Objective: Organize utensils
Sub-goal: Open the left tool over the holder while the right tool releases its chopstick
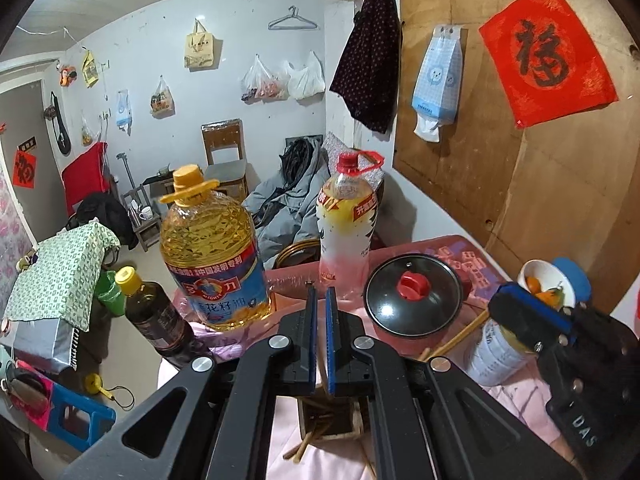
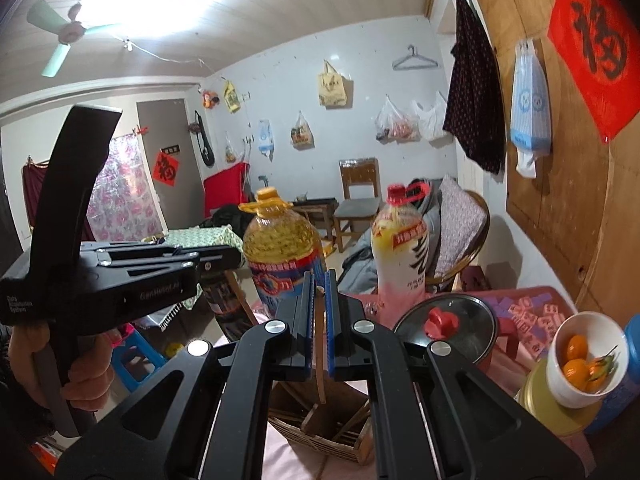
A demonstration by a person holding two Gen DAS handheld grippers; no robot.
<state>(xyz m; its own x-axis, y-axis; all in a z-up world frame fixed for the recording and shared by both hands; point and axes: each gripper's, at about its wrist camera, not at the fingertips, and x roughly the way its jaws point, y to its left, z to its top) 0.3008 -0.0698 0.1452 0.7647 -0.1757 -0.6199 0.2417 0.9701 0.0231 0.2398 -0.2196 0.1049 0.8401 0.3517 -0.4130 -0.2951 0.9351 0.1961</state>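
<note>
Right gripper [image 2: 319,320]: jaws nearly pressed together, 1 wooden chopstick [image 2: 320,356] pinched between the blue pads, its lower end hanging over the wooden utensil holder [image 2: 320,432]. More chopsticks are seen lying inside that holder.

Left gripper [image 1: 319,340]: jaws close together with a narrow gap; whether anything is pinched cannot be told. It is held above the same holder [image 1: 332,424], where sticks lean out at the front.

Step judged: lowering the chopstick into the holder. The stick is best kept upright and centred over the opening, released only once its tip is inside the rim. Risk judged: with both grippers crowded over 1 holder, a knock or tip-over is possible.

Surface: table under pink cloth [image 1: 520,392]. On it: a large cooking oil jug [image 1: 214,248], a red-capped drink bottle [image 1: 346,220], a pot with glass lid [image 1: 414,292], and a bowl of oranges [image 2: 584,360] resting on a tin.

Room: white walls hung with plastic bags, a wooden chair, and a red paper banner on a plywood panel.
</note>
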